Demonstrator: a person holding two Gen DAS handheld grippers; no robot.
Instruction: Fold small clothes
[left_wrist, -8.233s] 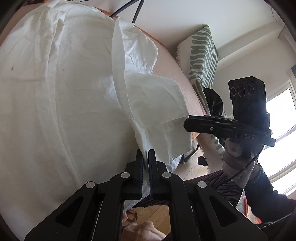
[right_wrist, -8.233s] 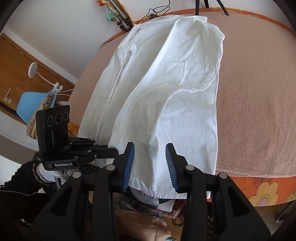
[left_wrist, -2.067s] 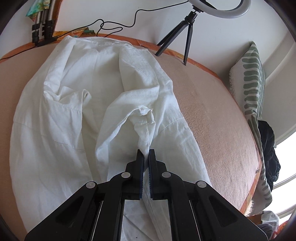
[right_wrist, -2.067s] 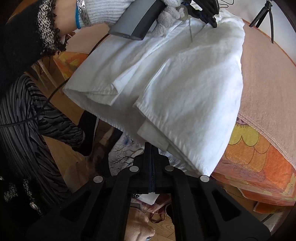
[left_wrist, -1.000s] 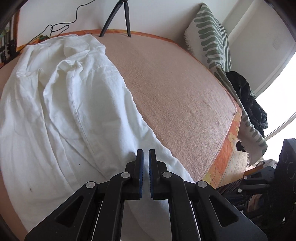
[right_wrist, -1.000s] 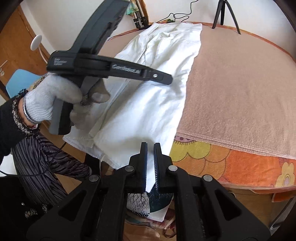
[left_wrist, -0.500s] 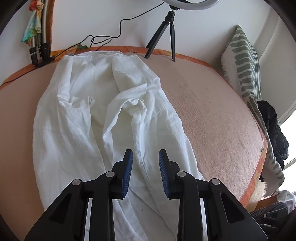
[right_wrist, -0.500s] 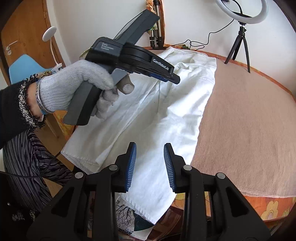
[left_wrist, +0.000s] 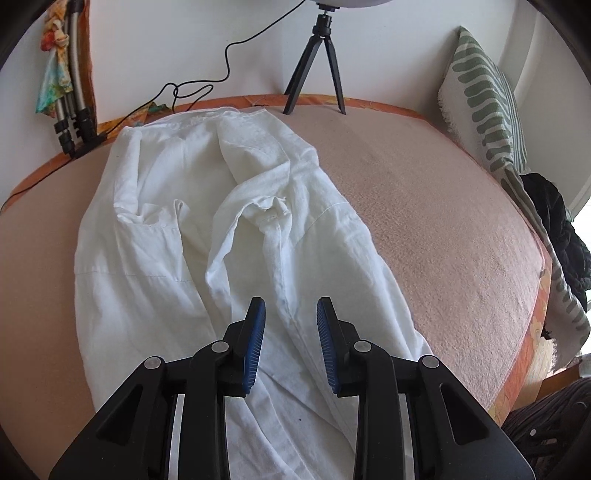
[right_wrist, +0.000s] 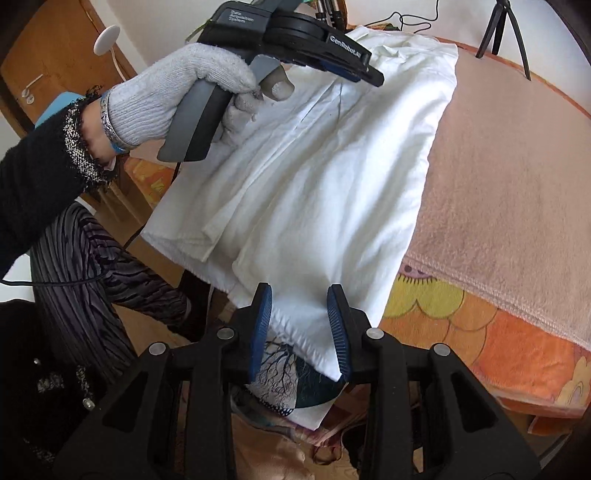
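The white garment (left_wrist: 236, 229) lay lengthwise on the bed (left_wrist: 443, 236), spread over a pink blanket (right_wrist: 517, 177) whose near edge showed an orange flowered border (right_wrist: 480, 332).

Left gripper (left_wrist: 291, 314): its fingers (left_wrist: 255, 332) stood spread, pads apart, with a raised seam fold of the garment running beneath and between them. No pad pressed on the cloth. Ahead of the fingertips the garment was rumpled, with a bunched ridge near its middle. In the right wrist view, the same gripper (right_wrist: 364, 72) was held in a hand wearing a grey knitted glove (right_wrist: 177, 96), above the far part of the garment; whether it touched the cloth there could not be told.

Right gripper (right_wrist: 300, 310): its fingers (right_wrist: 338, 332) were likewise spread. The garment's hem corner, hanging over the bed's near edge, lay between the pads, but contact could not be confirmed; nothing appeared pinched.

Beyond the left fingers, at the far edge of the bed, stood a black tripod (left_wrist: 317, 74) against the wall. To the right of those fingers a green-patterned pillow (left_wrist: 484, 103) leaned at the bed's end. Left of the right fingers, the person's dark sleeve (right_wrist: 37, 166) and striped clothing were visible.
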